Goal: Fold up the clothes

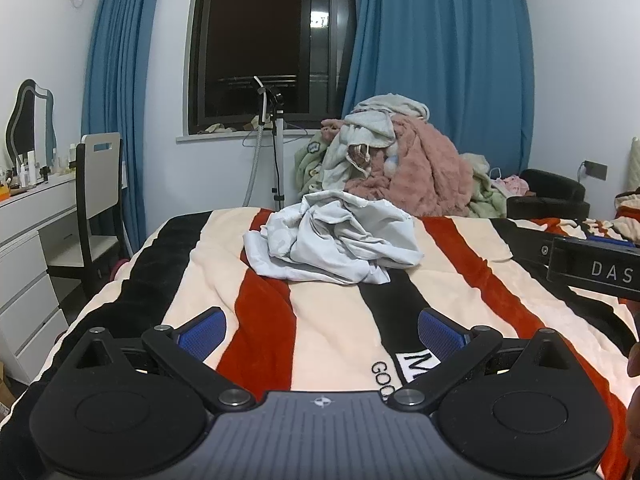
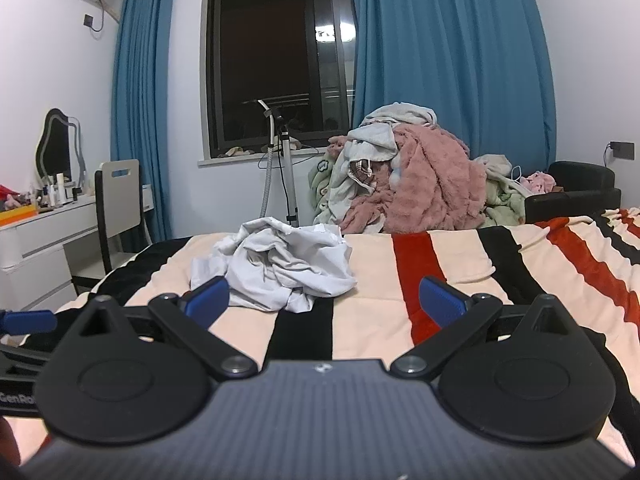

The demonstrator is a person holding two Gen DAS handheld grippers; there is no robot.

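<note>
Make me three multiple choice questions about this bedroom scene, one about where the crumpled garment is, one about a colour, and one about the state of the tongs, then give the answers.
1. Where does the crumpled pale garment lie?
A. on the striped blanket on the bed
B. on the chair
C. on the dresser

2. What colour are the curtains?
A. yellow
B. blue
C. white

3. What state are the left tongs and right tongs in?
A. both shut on the garment
B. one open, one shut
C. both open and holding nothing

Answers:
1 A, the garment sits in a heap on the striped blanket, ahead of both tongs.
2 B, blue drapes hang on both sides of the dark window.
3 C, each wrist view shows the blue pads spread wide with only blanket between them.
</note>
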